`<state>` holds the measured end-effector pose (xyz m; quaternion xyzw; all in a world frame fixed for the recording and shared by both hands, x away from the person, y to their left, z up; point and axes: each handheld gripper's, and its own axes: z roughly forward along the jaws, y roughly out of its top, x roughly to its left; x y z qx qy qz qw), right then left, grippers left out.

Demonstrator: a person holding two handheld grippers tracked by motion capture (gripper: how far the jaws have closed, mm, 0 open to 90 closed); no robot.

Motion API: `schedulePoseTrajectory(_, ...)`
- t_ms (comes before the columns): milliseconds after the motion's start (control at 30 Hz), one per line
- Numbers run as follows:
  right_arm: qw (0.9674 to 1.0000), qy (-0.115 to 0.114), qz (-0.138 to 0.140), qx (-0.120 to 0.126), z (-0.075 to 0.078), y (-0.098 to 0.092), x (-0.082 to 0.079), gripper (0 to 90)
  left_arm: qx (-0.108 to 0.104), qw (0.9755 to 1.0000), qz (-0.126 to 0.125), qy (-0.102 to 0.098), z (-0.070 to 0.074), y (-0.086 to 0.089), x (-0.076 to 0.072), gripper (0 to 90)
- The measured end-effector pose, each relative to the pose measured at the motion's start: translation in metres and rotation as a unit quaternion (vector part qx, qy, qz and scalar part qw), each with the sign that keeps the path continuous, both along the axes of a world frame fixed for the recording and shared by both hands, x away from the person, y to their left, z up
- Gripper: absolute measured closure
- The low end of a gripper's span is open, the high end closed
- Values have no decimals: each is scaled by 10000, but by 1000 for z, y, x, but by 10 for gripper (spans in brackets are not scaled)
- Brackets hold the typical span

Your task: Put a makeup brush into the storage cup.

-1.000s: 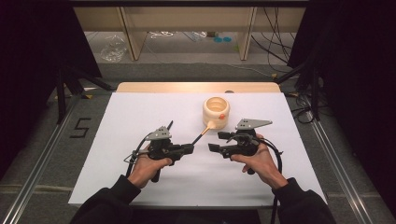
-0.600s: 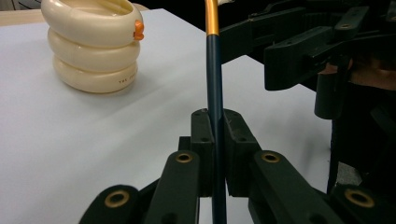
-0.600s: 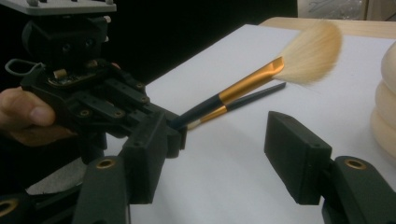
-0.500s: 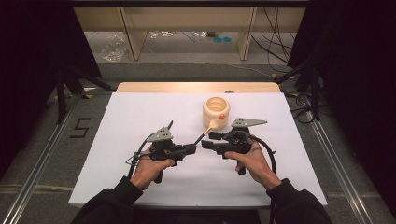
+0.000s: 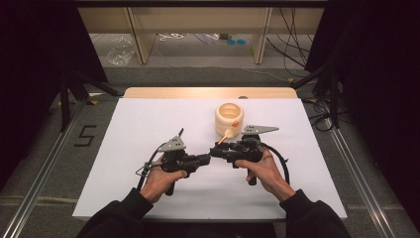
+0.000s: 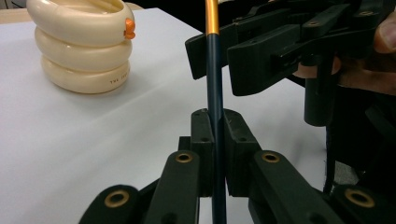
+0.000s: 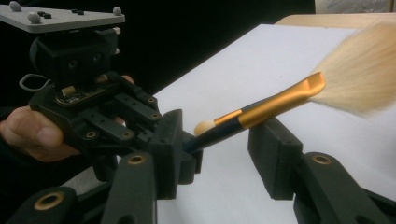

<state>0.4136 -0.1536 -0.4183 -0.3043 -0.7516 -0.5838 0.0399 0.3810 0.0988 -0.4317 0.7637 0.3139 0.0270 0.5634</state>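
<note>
A large dark digit "5" (image 5: 84, 135) stood on the grey floor left of the table. Small dark print ran along the lowest ring of the cream ringed holder (image 6: 79, 46), beginning "THE", the rest too small to read.

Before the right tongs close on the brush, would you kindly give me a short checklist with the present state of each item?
1. Left tongs clamped on the brush handle: ok.
2. Right tongs, which have just been closing, straddle the handle: ok.
3. Right pads pressing the handle: not ok, a gap shows on both sides.
4. Bristles clear of both tongs: ok.
5. Holder upright on the table, apart from the tongs: ok.
6. Handle centred between the right pads: cannot tell.
</note>
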Motion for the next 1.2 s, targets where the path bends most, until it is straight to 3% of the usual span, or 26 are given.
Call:
schedulePoseTrajectory(200, 9997, 96, -29, 206, 1, -2, 1, 672, -39, 10000, -40, 24, -1, -2, 0, 839)
schedulePoseTrajectory(600, 9989, 30, 159, 445, 3, 4, -1, 819, 72, 9999, -86, 37, -5, -8, -3, 833)
schedulePoseTrajectory(1200, 9988, -198, 226, 385, 6, 14, -5, 825, -143, 9998, -12, 118, -8, -11, -4, 839)
